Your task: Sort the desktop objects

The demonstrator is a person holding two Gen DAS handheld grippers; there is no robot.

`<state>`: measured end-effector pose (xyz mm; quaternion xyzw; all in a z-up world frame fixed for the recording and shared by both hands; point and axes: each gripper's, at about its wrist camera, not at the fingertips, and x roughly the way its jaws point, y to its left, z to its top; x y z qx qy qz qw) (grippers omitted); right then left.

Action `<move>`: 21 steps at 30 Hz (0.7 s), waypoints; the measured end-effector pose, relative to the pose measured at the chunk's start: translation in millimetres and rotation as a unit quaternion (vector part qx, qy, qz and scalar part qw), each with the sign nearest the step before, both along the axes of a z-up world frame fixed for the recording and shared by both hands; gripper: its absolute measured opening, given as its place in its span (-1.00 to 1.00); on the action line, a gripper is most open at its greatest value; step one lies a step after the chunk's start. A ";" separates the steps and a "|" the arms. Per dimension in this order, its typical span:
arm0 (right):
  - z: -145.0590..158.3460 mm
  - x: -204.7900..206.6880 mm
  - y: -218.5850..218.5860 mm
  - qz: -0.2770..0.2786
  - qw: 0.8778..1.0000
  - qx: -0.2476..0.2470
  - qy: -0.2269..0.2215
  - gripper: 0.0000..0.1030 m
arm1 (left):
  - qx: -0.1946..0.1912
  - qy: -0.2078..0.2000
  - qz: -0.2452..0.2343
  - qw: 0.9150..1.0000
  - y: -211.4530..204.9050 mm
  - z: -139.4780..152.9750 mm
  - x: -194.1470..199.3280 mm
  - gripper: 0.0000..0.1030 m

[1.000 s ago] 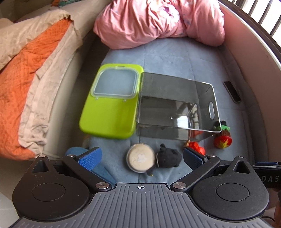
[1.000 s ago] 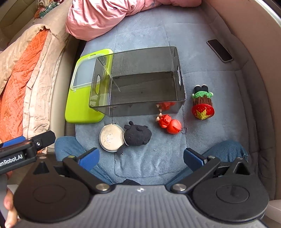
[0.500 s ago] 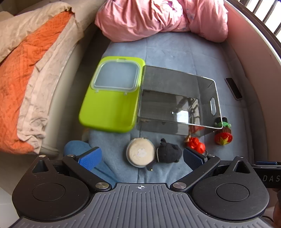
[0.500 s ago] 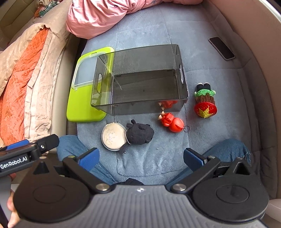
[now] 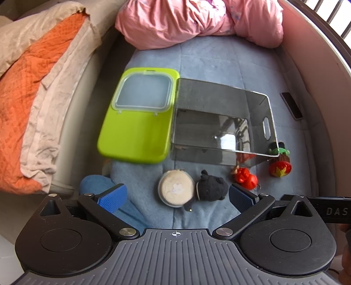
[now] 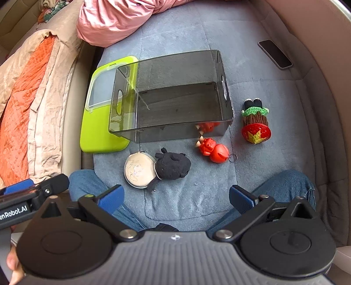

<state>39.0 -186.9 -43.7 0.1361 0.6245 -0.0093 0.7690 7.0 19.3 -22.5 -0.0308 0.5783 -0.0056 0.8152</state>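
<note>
A smoky clear bin (image 6: pixel 175 122) (image 5: pixel 221 153) stands empty on a blue-grey blanket, with a lime-green lid (image 5: pixel 136 122) (image 6: pixel 96 131) lying at its left. In front of the bin lie a round cream tin (image 6: pixel 139 171) (image 5: pixel 176 188), a black plush toy (image 6: pixel 173 166) (image 5: pixel 211 187), a red toy figure (image 6: pixel 211 149) (image 5: pixel 245 178) and a knitted doll (image 6: pixel 255 122) (image 5: pixel 280 162) to the right. My left gripper (image 5: pixel 175 197) is open and empty, above the tin and plush. My right gripper (image 6: pixel 175 197) is open and empty, short of the toys.
A dark phone (image 6: pixel 275 53) (image 5: pixel 291 105) lies on the blanket at the far right. A pink quilt (image 5: pixel 197 19) is bunched behind the bin. Orange and beige bedding (image 5: pixel 33 87) piles up at the left. The person's jeans-clad knees (image 6: pixel 287 186) flank the blanket's near edge.
Both grippers have drawn back slightly, so the bin and toys sit a little farther up in each view. Nothing on the blanket has moved. Both jaws stay open.
</note>
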 end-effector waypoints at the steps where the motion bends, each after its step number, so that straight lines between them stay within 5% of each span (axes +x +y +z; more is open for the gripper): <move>1: -0.3 0.5 -0.4 -0.002 1.000 -0.002 0.001 0.99 | 0.000 0.002 0.004 1.000 1.4 -1.2 1.7 1.00; 21: -4.7 7.5 -0.8 0.001 1.000 0.011 0.019 0.99 | 0.004 0.018 -0.016 1.000 -6.9 -12.9 0.2 1.00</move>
